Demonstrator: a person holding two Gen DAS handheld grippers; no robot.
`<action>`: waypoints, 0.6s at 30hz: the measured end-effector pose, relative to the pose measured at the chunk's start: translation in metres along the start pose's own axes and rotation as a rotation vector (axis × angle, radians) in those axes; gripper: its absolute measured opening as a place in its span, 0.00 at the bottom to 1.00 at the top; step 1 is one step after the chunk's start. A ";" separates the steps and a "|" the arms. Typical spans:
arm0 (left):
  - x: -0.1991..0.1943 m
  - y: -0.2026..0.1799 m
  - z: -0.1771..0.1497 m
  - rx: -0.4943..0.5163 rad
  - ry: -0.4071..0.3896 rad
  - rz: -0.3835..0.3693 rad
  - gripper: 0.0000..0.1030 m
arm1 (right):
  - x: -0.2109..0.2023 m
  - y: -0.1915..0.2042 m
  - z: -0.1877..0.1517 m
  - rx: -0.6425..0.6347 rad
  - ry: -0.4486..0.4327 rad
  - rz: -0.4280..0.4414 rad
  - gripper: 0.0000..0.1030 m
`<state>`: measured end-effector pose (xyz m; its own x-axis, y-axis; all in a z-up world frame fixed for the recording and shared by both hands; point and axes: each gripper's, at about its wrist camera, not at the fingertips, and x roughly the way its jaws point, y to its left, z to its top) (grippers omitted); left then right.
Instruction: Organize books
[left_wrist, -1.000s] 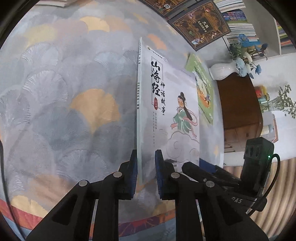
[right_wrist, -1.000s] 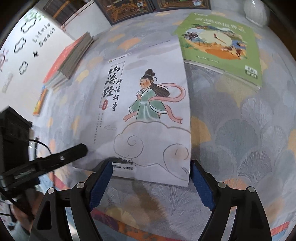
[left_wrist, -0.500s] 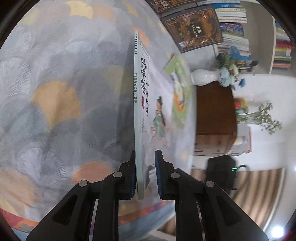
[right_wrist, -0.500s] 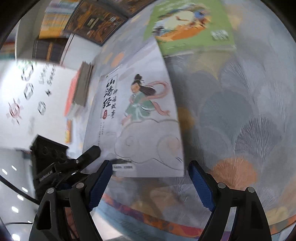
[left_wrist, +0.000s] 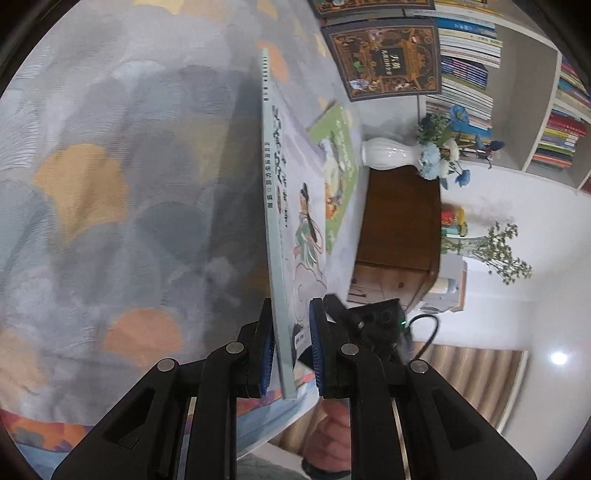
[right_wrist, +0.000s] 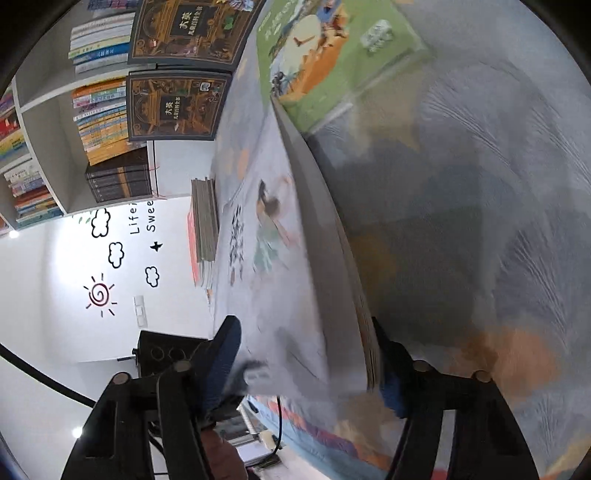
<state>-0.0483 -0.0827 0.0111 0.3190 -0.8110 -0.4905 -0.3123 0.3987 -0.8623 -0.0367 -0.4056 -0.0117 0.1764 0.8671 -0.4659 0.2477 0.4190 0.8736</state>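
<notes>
A thin white picture book with a figure in green on its cover stands tilted up on edge over the patterned tablecloth. My left gripper is shut on its spine near the lower corner. In the right wrist view the same book runs between the jaws of my right gripper, which are closing. One finger lies behind the page edge, the other stands off the cover. A green book lies flat beyond it.
Two dark ornate books lie at the table's far edge, and a stack of books sits at its side. A white vase stands on a wooden cabinet. Full bookshelves line the wall.
The white book has been tipped from lying nearly flat up onto its edge. Both wrists have rolled with it. The right gripper's jaws have narrowed around the book's page edge.
</notes>
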 end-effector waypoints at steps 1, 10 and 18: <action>-0.002 0.002 0.000 -0.001 -0.003 0.008 0.13 | 0.001 0.003 -0.001 -0.015 0.000 -0.014 0.53; -0.012 -0.005 -0.004 0.133 -0.061 0.301 0.13 | 0.013 0.059 -0.025 -0.366 -0.055 -0.401 0.28; -0.016 -0.046 -0.006 0.447 -0.053 0.492 0.13 | 0.041 0.103 -0.057 -0.621 -0.076 -0.603 0.28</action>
<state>-0.0446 -0.0907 0.0589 0.2814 -0.4715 -0.8358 -0.0354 0.8653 -0.5001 -0.0585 -0.3110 0.0673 0.2507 0.4383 -0.8631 -0.2412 0.8918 0.3828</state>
